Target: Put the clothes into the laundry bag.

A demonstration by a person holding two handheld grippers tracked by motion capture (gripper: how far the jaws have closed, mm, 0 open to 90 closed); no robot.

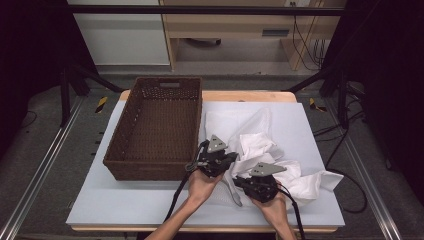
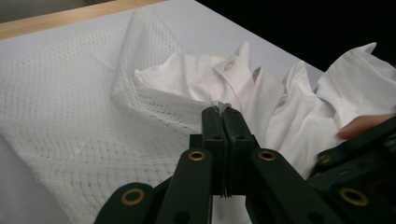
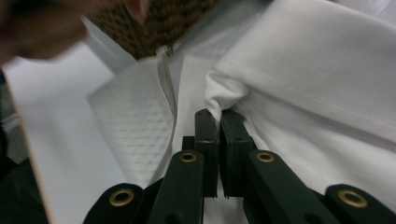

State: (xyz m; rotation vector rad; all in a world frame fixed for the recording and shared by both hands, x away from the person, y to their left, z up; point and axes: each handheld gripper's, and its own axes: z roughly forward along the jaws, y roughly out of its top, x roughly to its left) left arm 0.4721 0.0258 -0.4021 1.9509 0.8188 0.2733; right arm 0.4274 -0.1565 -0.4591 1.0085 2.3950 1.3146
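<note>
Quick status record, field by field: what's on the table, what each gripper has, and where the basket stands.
table: pale board with a wooden edge
basket: brown woven basket, nothing in it, on the table's left half
mesh bag: white mesh bag, lying flat beside the basket, its edge lifted
shirt: white shirt, crumpled, partly inside the bag's opening
left gripper: shut on the mesh bag's edge
right gripper: shut on a fold of the shirt

We're looking at a lab-style recording booth: black frame bars point(image 1: 200, 10) overhead, metal floor rails point(image 1: 37, 175), loose cables point(image 1: 305, 42), and a covered desk point(image 1: 140, 202) centre stage.
</note>
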